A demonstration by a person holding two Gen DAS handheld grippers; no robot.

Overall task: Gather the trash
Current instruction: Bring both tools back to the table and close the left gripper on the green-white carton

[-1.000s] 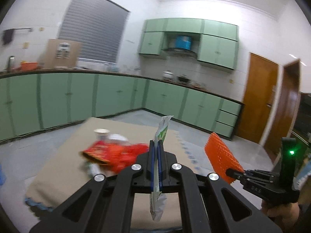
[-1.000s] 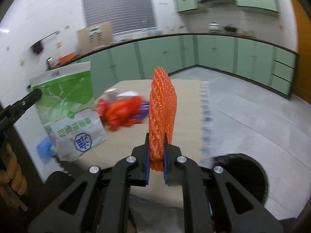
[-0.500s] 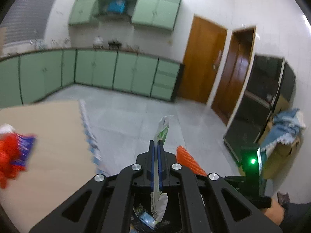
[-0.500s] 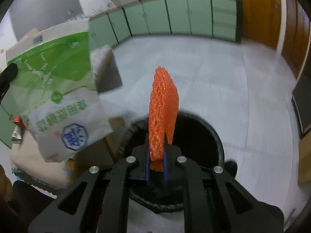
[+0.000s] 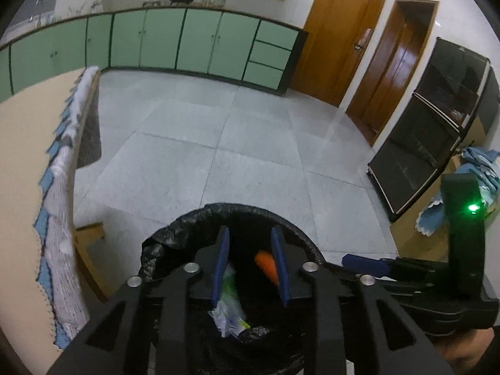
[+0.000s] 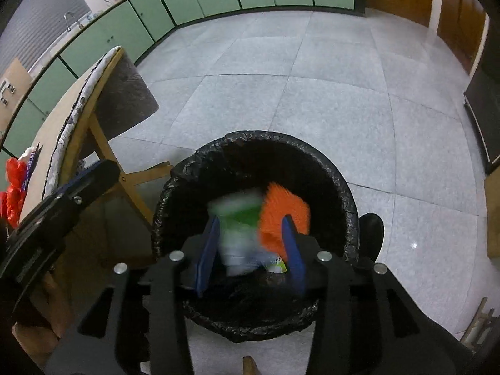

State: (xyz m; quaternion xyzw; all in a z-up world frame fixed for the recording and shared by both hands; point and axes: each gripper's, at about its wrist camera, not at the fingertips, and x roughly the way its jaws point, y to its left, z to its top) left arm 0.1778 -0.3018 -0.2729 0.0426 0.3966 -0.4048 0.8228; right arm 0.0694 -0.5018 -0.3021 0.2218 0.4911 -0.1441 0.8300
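Because the green-and-white pouch point(image 6: 239, 234) and the orange foam net point(image 6: 282, 215) are light, limp scraps, they look easy to pinch by any edge and will crumple rather than break (both are blurred, apparently dropping loose). They are inside the black-lined bin point(image 6: 175, 184) beside the table point(image 6: 67, 115). The left gripper point(image 5: 250, 268) and right gripper point(image 6: 251, 250) are opening, pads pressing on nothing.
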